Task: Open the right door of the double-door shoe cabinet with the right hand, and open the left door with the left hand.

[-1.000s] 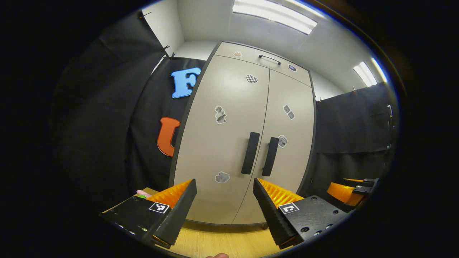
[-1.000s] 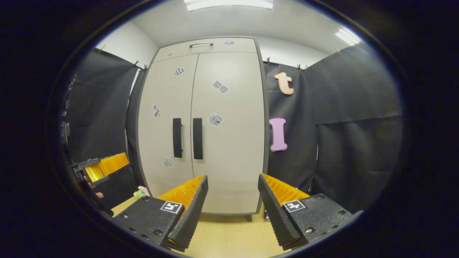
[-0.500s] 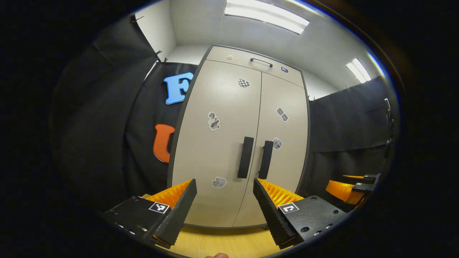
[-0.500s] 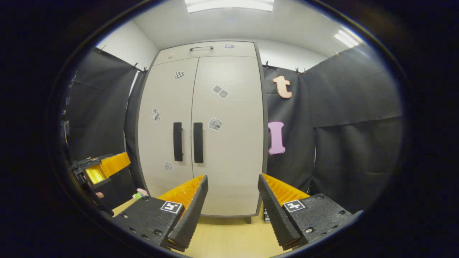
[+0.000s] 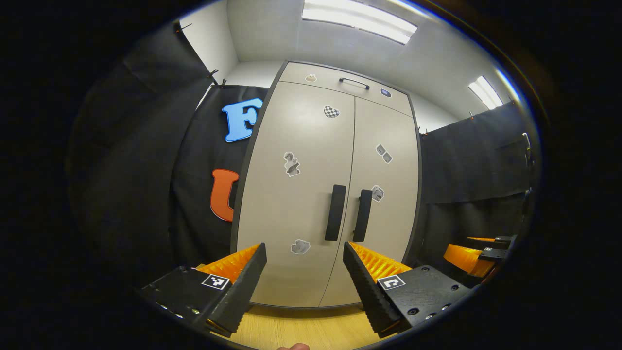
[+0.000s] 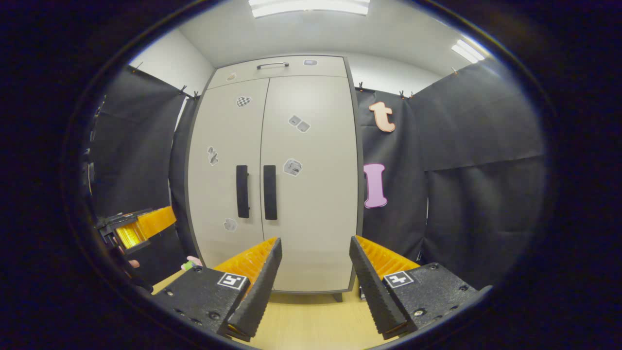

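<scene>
A tall beige double-door shoe cabinet stands ahead with both doors closed. Two black vertical handles sit side by side at the centre seam: the left door handle and the right door handle. My left gripper is open and empty, well short of the doors, below the handles. My right gripper is open too, holding nothing, facing the right door's lower part. The right gripper also shows at the right edge of the left gripper view, and the left gripper at the left edge of the right gripper view.
A top drawer with a thin handle caps the cabinet. Small stickers dot the doors. Black cloth walls flank both sides. A wooden floor runs up to the cabinet base. A small pink and green object lies low at the left.
Both views shifted slightly: the cabinet sits a little lower in frame than a second ago, then steadied. Both grippers stay open and the doors remain closed.
</scene>
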`<state>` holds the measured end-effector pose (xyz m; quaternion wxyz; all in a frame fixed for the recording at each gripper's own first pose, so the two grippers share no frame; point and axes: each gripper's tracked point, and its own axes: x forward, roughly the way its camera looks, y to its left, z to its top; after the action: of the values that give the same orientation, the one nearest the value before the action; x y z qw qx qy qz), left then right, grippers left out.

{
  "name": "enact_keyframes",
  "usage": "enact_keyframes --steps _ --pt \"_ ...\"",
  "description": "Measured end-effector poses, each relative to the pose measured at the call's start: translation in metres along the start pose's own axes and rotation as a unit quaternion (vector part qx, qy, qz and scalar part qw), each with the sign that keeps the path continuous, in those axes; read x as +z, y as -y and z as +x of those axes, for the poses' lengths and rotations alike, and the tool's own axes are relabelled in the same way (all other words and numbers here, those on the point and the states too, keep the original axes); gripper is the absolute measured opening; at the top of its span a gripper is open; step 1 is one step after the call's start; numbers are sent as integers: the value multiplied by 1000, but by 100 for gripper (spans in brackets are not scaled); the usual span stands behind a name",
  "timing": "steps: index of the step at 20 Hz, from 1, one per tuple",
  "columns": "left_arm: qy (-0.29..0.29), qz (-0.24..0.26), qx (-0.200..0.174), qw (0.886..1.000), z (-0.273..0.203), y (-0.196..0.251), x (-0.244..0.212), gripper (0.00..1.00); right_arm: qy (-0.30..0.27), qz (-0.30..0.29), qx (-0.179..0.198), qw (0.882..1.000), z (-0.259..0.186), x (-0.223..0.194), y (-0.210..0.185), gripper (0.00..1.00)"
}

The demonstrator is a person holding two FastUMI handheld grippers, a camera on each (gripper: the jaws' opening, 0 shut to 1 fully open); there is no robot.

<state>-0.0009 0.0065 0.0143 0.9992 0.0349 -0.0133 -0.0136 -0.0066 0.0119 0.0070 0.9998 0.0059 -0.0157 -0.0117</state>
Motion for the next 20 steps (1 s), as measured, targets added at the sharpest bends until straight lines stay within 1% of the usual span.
enact_keyframes --steps 4,7,8,10,14,16,20 --pt "6 4 5 1000 -6 -7 6 95 -2 0 18 1000 7 7 -14 88" --pt "7 0 7 1000 -13 -11 10 95 7 13 57 998 24 20 -34 88" --pt "8 2 8 1000 -16 -13 11 95 11 15 63 998 33 25 -38 88" --pt "9 6 13 1000 -20 -16 11 95 13 9 62 998 52 33 -38 88" --pt "7 3 20 1000 -29 -24 11 95 14 19 67 997 89 47 -50 88" --pt "3 1 22 1000 -32 -26 9 95 14 16 62 998 109 53 -52 88" --pt "-1 -2 30 1000 -36 -35 8 95 -5 10 64 998 153 51 -70 88"
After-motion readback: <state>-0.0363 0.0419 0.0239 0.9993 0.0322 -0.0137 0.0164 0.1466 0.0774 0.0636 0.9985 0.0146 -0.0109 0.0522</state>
